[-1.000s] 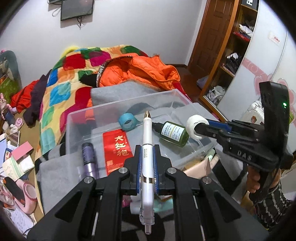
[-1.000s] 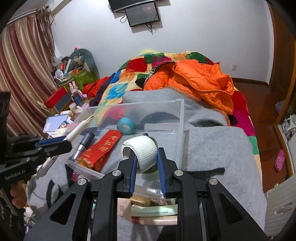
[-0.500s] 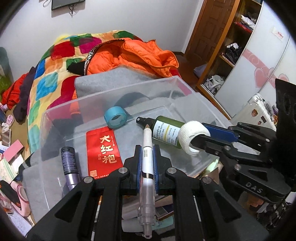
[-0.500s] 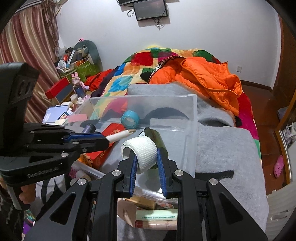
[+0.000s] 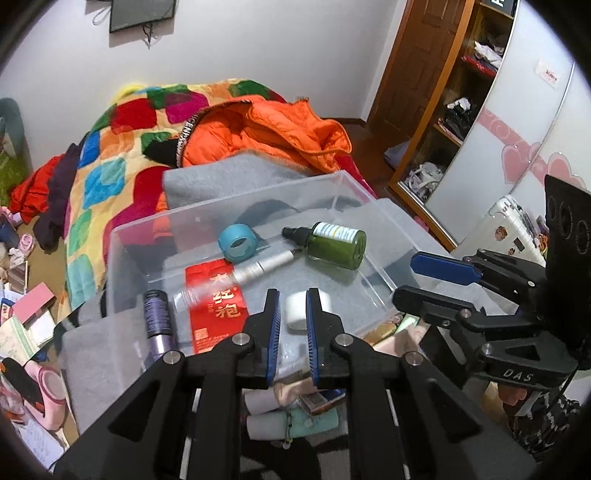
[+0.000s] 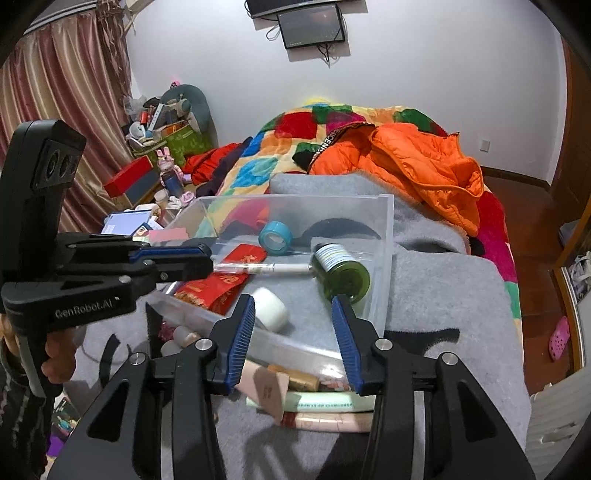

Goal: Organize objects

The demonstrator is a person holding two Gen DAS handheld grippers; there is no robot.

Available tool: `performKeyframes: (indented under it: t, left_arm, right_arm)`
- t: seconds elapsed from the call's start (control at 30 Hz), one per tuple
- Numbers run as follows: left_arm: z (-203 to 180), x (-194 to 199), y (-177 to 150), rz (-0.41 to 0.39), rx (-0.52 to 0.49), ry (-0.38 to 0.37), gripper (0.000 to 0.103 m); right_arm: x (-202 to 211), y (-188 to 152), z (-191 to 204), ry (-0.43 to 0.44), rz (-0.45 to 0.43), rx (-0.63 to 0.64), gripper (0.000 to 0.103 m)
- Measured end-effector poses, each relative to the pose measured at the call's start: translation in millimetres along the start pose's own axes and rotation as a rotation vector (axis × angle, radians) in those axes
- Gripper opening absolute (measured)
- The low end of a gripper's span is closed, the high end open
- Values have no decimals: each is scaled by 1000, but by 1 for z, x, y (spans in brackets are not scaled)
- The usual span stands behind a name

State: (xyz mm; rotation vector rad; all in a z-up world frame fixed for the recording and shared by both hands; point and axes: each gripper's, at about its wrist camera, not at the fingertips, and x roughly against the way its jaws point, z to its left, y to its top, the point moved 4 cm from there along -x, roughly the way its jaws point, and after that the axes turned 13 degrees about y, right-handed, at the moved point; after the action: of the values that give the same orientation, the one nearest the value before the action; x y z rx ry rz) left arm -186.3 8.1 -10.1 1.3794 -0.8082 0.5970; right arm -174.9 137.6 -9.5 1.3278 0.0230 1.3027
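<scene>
A patchwork quilt (image 6: 295, 144) in many colours covered the bed, and an orange padded jacket (image 6: 417, 166) lay bunched on top of it. A dark screen (image 6: 312, 27) hung on the white wall. Striped curtains (image 6: 70, 96) stood at the left, above a heap of clutter and a red box (image 6: 127, 176). A wooden wardrobe (image 5: 443, 85) held clothes on open shelves, and a pink slipper (image 6: 559, 338) lay on the floor.

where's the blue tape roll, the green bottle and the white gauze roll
blue tape roll (image 5: 237, 246), left wrist view, on its outer band
dark green bottle (image 6: 341, 272), right wrist view, on its side wall
white gauze roll (image 6: 271, 308), right wrist view, on its wrapped side
</scene>
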Motion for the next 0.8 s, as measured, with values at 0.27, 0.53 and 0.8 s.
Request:
performKeyframes:
  t: [0.27,0.53,0.8]
  left_arm:
    - [10,29,-25,-48,20,99,46]
    - [10,37,-67,-35,11,139,64]
    - [-9,17,-105,49,-21,111,81]
  right_arm:
    - [26,-11,8,-9,-26,35,45]
    - [40,-35,-1,-33,-9,17,49]
    - [43,-65,-10,-26,32,-25,49]
